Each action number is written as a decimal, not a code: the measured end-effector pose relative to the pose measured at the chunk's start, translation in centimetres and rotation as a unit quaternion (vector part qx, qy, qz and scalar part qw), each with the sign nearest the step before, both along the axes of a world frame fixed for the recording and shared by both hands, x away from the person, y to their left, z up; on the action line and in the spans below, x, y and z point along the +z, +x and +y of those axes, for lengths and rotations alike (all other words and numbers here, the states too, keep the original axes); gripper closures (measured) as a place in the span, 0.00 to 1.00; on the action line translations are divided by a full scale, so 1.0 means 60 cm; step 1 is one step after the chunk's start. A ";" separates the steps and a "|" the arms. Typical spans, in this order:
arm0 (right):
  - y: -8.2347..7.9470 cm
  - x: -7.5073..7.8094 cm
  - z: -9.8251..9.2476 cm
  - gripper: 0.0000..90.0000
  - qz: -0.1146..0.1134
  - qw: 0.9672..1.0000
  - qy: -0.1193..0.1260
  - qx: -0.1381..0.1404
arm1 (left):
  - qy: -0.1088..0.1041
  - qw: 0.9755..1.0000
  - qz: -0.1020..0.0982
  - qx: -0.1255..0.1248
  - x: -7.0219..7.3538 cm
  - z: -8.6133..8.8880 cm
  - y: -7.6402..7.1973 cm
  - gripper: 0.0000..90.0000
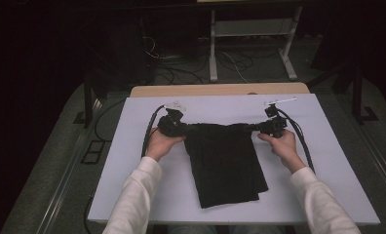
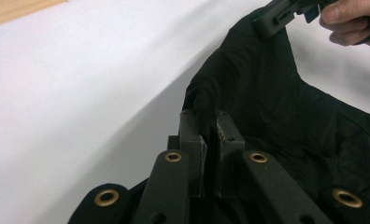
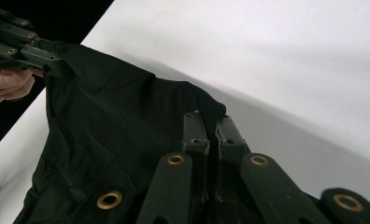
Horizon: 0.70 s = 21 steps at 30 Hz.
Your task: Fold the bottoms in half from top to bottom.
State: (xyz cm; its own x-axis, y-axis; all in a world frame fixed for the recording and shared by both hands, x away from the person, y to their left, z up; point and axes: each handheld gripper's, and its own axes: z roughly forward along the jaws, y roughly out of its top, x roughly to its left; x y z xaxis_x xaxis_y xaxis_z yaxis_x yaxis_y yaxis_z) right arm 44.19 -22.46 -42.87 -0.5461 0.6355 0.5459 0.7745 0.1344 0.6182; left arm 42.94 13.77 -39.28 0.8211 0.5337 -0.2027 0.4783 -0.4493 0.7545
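Observation:
A black cloth [image 1: 225, 163] hangs folded between the two grippers, its lower part lying on the white table cover [image 1: 132, 161]. My left gripper [image 1: 182, 129] is shut on the cloth's left top corner, and my right gripper [image 1: 257, 128] is shut on its right top corner. In the left gripper view the jaws pinch a bunched edge of the cloth [image 2: 267, 112], with my left gripper [image 2: 205, 122] closed tight; the other gripper [image 2: 286, 14] holds the far corner. In the right gripper view my right gripper [image 3: 206, 122] clamps the cloth [image 3: 108, 126], and the other gripper [image 3: 57, 65] grips the opposite corner.
The white cover lies over a wooden table [image 1: 220, 89] whose far edge shows beyond it. Cables [image 1: 149, 129] trail from both grippers across the cover. Behind the table stand a white metal frame [image 1: 252, 44] and loose floor cables.

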 end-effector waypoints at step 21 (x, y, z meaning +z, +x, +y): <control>0.053 0.002 0.016 0.94 -0.046 0.998 -0.030 -0.028 | -0.009 1.000 -0.001 0.030 -0.013 0.003 0.086 0.93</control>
